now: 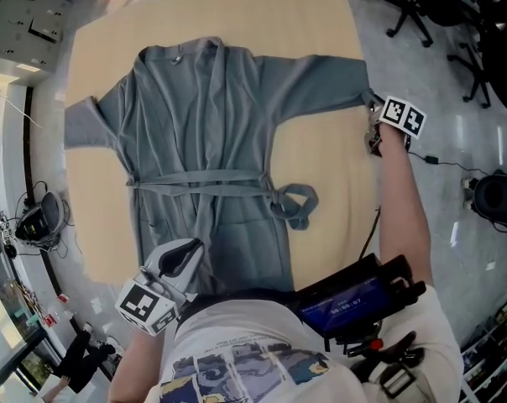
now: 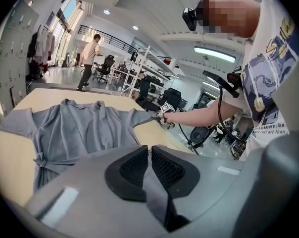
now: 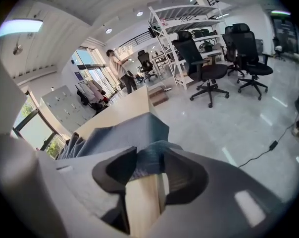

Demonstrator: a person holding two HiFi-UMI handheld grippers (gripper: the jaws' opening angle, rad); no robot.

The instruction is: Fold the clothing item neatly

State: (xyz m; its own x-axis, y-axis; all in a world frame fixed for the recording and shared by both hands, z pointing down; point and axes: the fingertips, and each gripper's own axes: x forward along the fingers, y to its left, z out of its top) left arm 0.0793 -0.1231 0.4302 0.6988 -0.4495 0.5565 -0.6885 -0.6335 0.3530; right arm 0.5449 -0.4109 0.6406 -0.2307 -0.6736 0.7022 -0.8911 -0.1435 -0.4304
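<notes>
Head view, robe: The grey robe [image 1: 207,133] lies spread flat on the table [image 1: 321,23], with the collar at 12 o'clock, the hem at 6 and both sleeves out to the sides.
Head view, belt: The belt [image 1: 199,179] is tied across the waist. Its loose loop rests on the table at 4 o'clock from the robe's middle.
Head view, grippers: Your left gripper [image 1: 190,254] sits over the hem at 7 o'clock. Your right gripper [image 1: 373,120] is at the right cuff [image 1: 364,97], at the table's 2 o'clock edge.
Left gripper view, jaws: The jaws are closed together and no cloth is visible between them. The robe lies ahead of them, at 10 o'clock.
Right gripper view, jaws: The jaws stand apart with the cuff bunched between them over the table edge. The pads do not visibly clamp it.
Handling, judged: The robe looks light, soft and limp. It will sag from any single hold and drag the rest of the cloth with it. It is not fragile, and the ribbed pads should keep it from slipping.
Hold, advised: Close on the cuff through both layers at its seamed edge. Take the hem corner as your second hold.
Risk, judged: The loose belt loop may trail or bunch inside a fold.
</notes>
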